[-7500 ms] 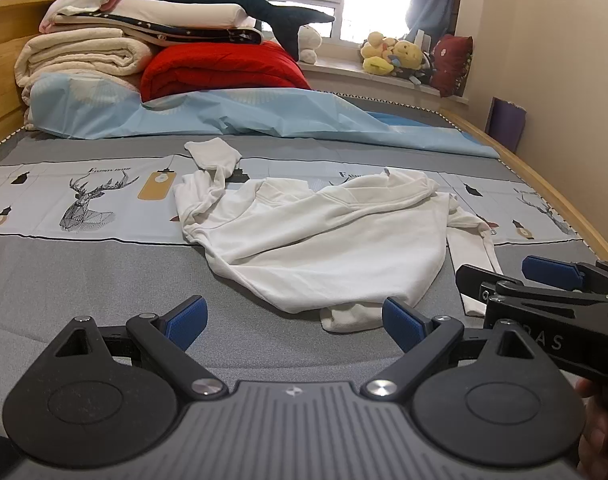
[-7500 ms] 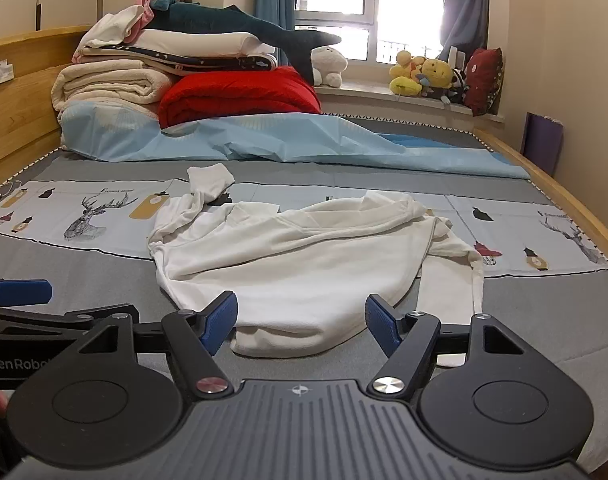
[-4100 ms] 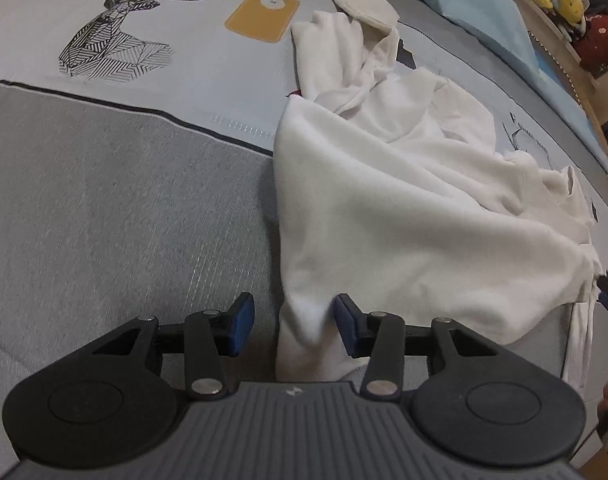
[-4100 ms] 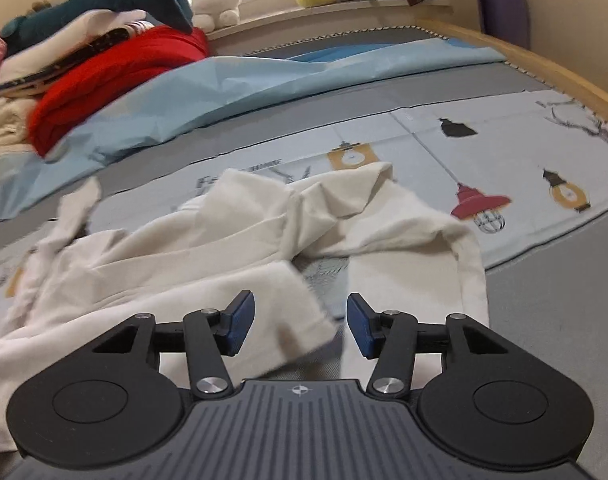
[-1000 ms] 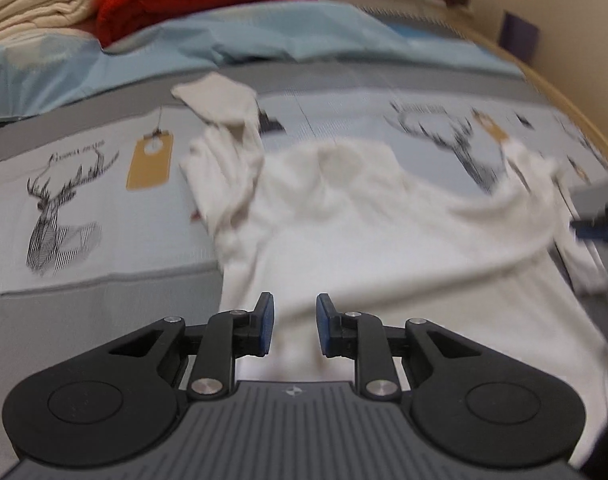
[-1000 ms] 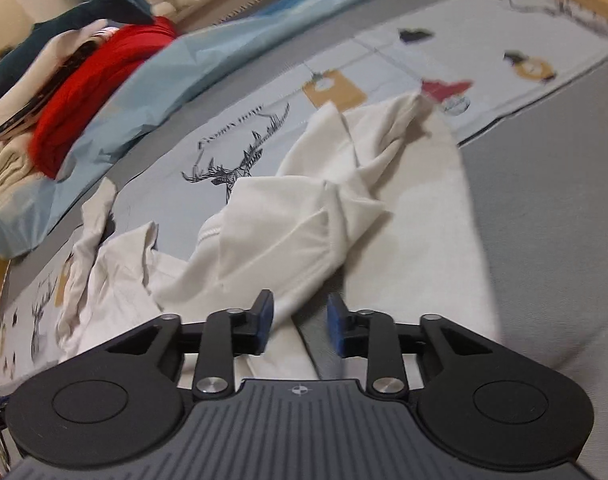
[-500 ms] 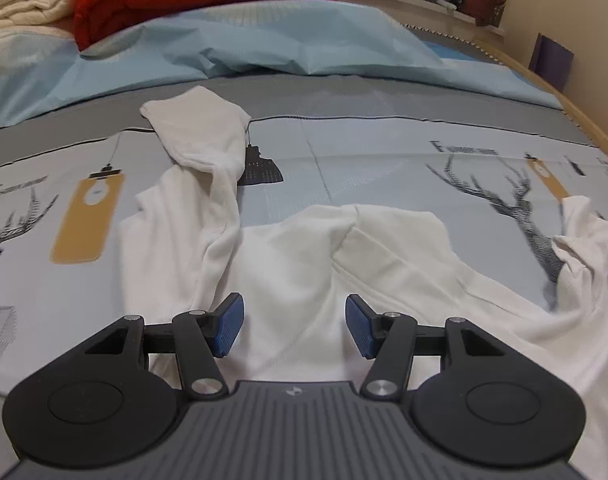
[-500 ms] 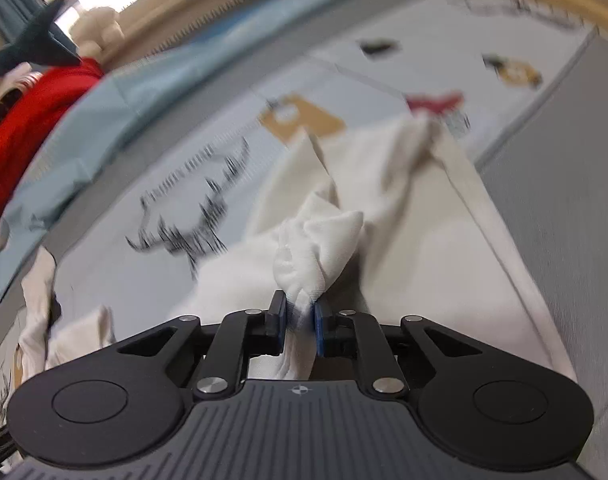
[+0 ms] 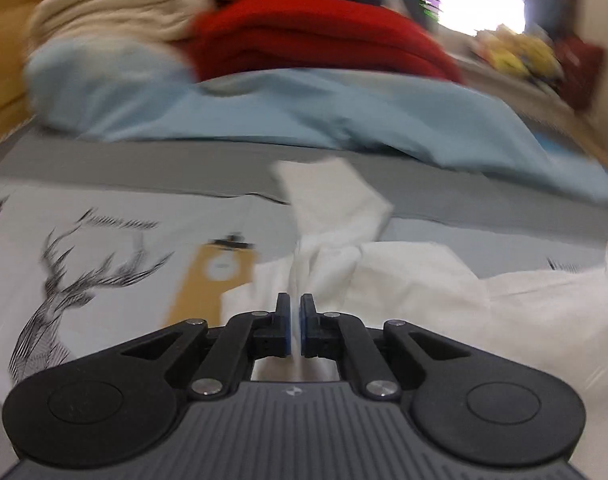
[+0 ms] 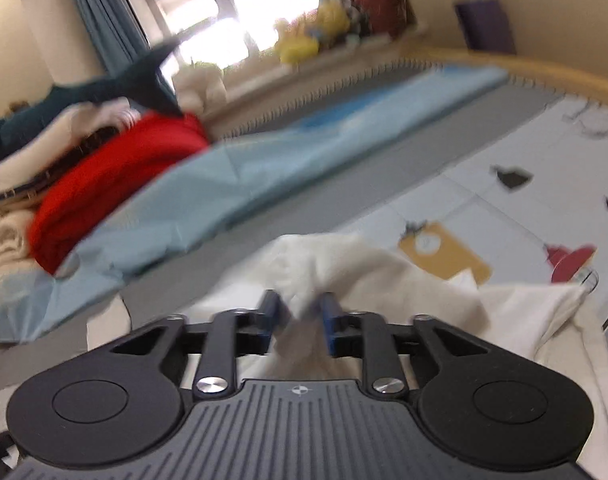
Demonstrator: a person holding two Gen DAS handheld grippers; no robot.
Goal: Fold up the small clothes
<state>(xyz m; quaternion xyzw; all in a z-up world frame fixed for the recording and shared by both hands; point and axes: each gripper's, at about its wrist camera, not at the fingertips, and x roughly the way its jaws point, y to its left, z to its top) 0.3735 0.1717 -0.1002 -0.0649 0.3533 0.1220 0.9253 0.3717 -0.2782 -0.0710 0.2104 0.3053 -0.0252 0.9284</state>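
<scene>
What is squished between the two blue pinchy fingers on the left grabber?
A bunched fold of the white shirt sits between the left gripper fingers, which are closed on it. The left wrist view shows this.
</scene>
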